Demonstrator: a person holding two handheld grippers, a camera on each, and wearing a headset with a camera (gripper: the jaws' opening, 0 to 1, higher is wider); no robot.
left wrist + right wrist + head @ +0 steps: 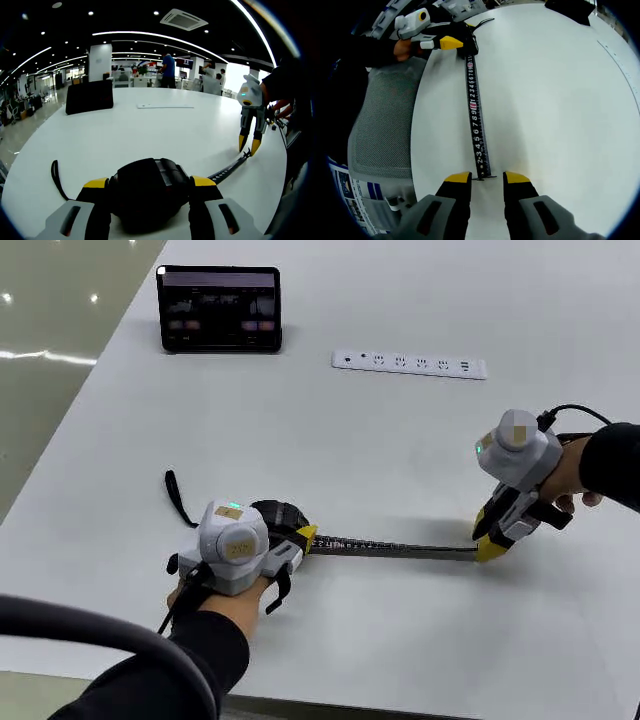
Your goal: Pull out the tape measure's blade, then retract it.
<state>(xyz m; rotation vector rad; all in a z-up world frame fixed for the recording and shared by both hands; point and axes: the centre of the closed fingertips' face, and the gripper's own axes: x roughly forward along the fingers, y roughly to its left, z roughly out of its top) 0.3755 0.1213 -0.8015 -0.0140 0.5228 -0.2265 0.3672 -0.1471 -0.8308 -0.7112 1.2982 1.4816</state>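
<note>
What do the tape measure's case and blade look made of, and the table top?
The case is black, matte and rounded, probably plastic or rubber-coated. The blade is a thin dark strip with printed white numerals, lying straight: likely painted steel. The table top is smooth white with a soft sheen, probably laminate.

We see a black rounded plastic tape measure case [150, 192] between the yellow-tipped black fingers [95, 183] of the pale grey left gripper [149, 182]. Its dark steel blade [475, 120] bears white numerals and one red-marked patch. The right gripper [487, 177] is coloured alike. The counter [330, 440] is plain white, with a black rectangular tablet [219, 308] at 11 o'clock and a white power strip [409, 363] at 1 o'clock.
</note>
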